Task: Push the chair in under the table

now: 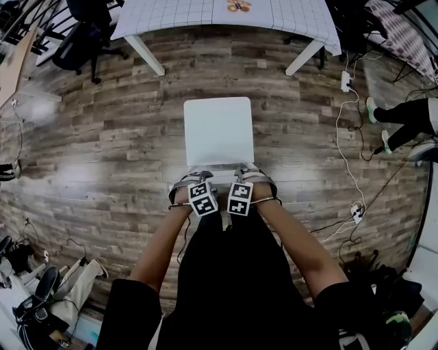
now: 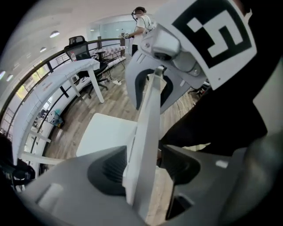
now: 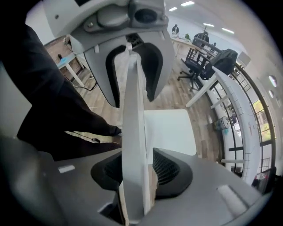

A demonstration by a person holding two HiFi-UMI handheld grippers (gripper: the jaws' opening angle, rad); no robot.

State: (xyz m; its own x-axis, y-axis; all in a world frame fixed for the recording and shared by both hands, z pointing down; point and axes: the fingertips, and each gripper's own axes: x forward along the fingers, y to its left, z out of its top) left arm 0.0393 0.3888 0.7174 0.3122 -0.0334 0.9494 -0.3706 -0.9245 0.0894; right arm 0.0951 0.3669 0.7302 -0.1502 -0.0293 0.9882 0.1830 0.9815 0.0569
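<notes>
Chair (image 1: 219, 130): a plain white one, standing on the wood floor (image 1: 102, 137) with its seat facing the white gridded counter (image 1: 171, 17), well apart from it and roughly in line with the gap between the two counter legs.

Both tools sit over the top edge of the backrest (image 1: 220, 166), side by side. The left tool (image 1: 188, 179) stands wide, with one pad against the panel and a clear gap at the other. The right tool (image 1: 254, 176) stands narrower. The panel is between its pads, but a thin sliver shows on one side, so I judge neither tool clamped.

Risks as I read them:
- A push on a loose hold could let the pads ride up off the edge.
- Force applied this high could rock the chair forward if a foot catches on a board seam.
- Uneven pressure from the two tools could swing the seat toward the left counter leg (image 1: 145, 55) or the right counter leg (image 1: 304, 58).

The floor ahead is bare. The opening between the legs looks wider than the seat, with modest margin each side. The white cable (image 1: 340, 137) lies to the right, off the path.
</notes>
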